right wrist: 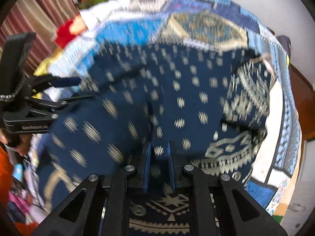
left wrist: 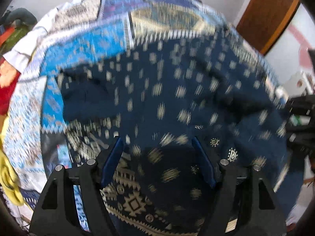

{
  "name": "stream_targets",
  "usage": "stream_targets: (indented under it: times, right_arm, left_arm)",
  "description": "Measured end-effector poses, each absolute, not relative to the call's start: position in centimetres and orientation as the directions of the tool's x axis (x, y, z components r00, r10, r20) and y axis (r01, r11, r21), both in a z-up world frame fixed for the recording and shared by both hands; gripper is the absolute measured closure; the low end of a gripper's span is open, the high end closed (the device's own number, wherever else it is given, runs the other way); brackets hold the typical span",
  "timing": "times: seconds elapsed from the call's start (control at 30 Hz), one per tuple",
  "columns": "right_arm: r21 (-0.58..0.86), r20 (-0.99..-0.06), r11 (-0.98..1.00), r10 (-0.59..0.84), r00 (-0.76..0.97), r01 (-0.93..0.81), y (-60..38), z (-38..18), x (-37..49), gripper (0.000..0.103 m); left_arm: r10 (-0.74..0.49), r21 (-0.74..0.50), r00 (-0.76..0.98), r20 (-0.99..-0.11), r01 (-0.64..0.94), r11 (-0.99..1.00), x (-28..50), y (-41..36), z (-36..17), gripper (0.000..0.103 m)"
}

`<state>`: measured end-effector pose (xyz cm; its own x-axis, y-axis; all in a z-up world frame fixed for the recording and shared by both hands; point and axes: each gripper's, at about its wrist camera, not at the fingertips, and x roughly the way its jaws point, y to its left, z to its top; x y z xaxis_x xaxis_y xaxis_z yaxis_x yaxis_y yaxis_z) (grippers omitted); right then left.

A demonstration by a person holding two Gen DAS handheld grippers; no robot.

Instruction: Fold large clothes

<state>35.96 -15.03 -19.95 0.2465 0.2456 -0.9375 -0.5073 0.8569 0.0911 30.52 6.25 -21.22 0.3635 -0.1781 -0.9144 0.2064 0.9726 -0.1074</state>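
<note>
One navy cloth point(left wrist: 177, 90) with pale dots, spread rumpled over a blue patterned bedspread point(left wrist: 82, 45) on the bed, one side doubled over in a thick ridge in the right wrist view. Probably early in folding: no neat stack visible, most folds left. Left tool point(left wrist: 157, 163) wide open, holding nothing. Right tool point(right wrist: 159, 165) nearly closed, apparently pinching cloth. No containers in view; blur hides detail.
</note>
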Motion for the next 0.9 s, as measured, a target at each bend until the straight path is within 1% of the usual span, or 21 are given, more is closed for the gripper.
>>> stream_targets:
  times: [0.07, 0.13, 0.27, 0.43, 0.6, 0.7, 0.73, 0.77, 0.83, 0.9]
  right_arm:
    - [0.103, -0.918, 0.849, 0.282, 0.280, -0.518, -16.2, -19.7, 35.1, 0.090]
    - [0.103, -0.911, 0.846, 0.291, 0.291, -0.522, -17.0, -19.0, 34.6, 0.090]
    - [0.060, -0.909, 0.850, 0.263, 0.324, -0.523, -17.9, -17.5, 33.8, 0.090]
    - [-0.067, -0.884, 0.864, 0.180, 0.431, -0.499, -19.5, -15.2, 34.9, 0.090]
    - [-0.048, -0.853, 0.915, 0.171, 0.493, -0.400, -21.2, -13.6, 39.5, 0.090]
    - [-0.025, -0.858, 0.933, 0.164, 0.487, -0.358, -21.3, -14.4, 42.7, 0.090]
    - [-0.036, -0.865, 0.940, 0.140, 0.481, -0.339, -21.2, -15.2, 43.9, 0.090]
    - [-0.054, -0.870, 0.945, 0.114, 0.479, -0.324, -21.0, -15.9, 44.7, 0.090]
    - [-0.124, -0.885, 0.957, 0.013, 0.466, -0.264, -21.1, -18.7, 46.9, 0.090]
    - [-0.160, -0.909, 0.961, -0.053, 0.415, -0.228, -21.7, -21.6, 48.6, 0.090]
  left_arm:
    - [-0.174, -0.105, 0.350, -0.921, 0.206, 0.973, 29.2, 6.8, -22.4, 0.029]
    - [-0.181, -0.118, 0.365, -0.913, 0.188, 0.975, 28.1, 7.8, -22.4, 0.024]
    - [-0.206, -0.159, 0.393, -0.896, 0.149, 0.976, 26.7, 10.4, -20.9, 0.023]
    - [-0.197, -0.169, 0.463, -0.864, 0.102, 0.980, 26.6, 13.4, -17.7, 0.023]
    - [-0.146, -0.143, 0.538, -0.830, 0.049, 0.989, 27.9, 16.1, -15.1, 0.023]
    - [-0.121, -0.143, 0.552, -0.825, 0.003, 0.990, 29.1, 18.1, -14.9, 0.022]
    - [-0.103, -0.132, 0.551, -0.828, -0.013, 0.991, 29.8, 18.7, -15.2, 0.021]
    - [-0.086, -0.124, 0.543, -0.835, -0.034, 0.992, 30.6, 19.4, -15.7, 0.021]
    - [-0.065, -0.119, 0.508, -0.859, -0.075, 0.990, 32.0, 20.5, -17.3, 0.021]
    - [-0.062, -0.128, 0.463, -0.884, -0.113, 0.985, 33.3, 21.6, -19.2, 0.021]
